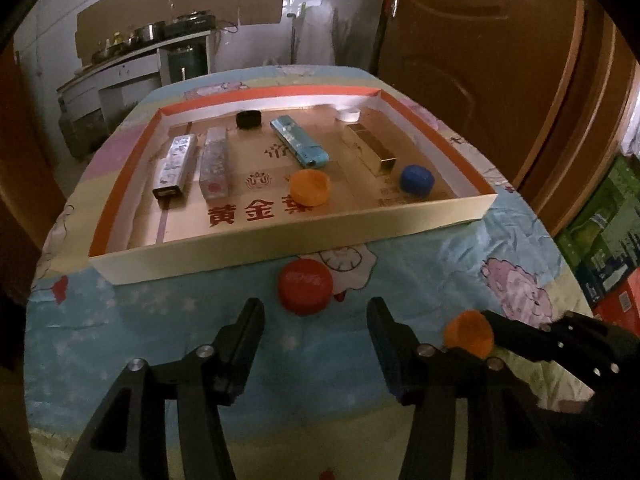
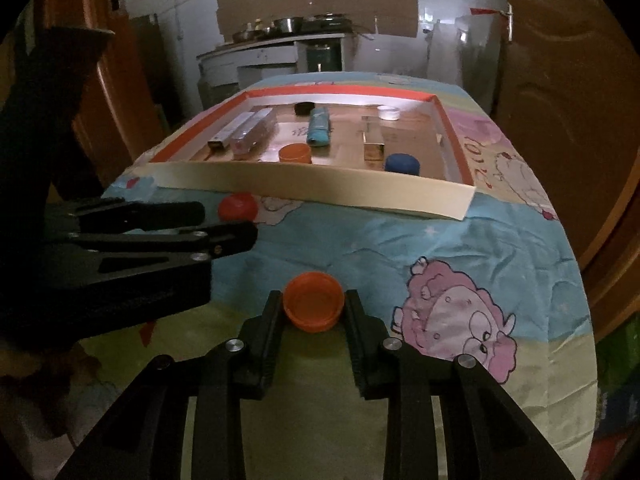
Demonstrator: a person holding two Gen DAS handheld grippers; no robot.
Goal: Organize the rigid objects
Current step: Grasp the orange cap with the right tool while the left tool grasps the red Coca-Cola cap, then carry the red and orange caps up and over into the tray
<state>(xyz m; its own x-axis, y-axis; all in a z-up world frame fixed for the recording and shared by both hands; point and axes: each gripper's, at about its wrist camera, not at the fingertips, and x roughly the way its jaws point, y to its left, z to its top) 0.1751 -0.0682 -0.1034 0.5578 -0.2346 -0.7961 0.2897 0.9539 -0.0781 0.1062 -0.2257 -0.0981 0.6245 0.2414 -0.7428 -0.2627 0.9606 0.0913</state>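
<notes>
Dim kitchen cabinets and a brown door are filling the top of both views, and a cartoon-print cloth is covering the counter (image 1: 420, 280) below them.

I am holding the right gripper (image 2: 314, 306) closed on an orange cap (image 2: 314, 306) at the lower centre of the right wrist view; its jaws are narrowed and pressing the cap's sides. The cap is sitting with its open mouth facing up and toward the camera, its round axis tilting a little my way, which keeps the flat sides square to the pads.

The left gripper (image 1: 316, 312) is hanging with its jaws spread wide and nothing between them. A red cap (image 1: 306, 286) is lying top up on the cloth just beyond the tips, at the centre of the left wrist view, so I judge I am lining up on it.

Further out, the shallow tray (image 1: 280, 248) is holding the sorted pieces: a silver box (image 1: 176, 166), a patterned box (image 1: 216, 166), a blue lighter (image 1: 300, 140) and a gold box (image 1: 370, 148), all with long axes running from near to far edge. Another orange cap (image 1: 310, 187), a blue cap (image 1: 417, 178), a black cap (image 1: 249, 119) and a white cap (image 1: 349, 114) are sitting among them.
</notes>
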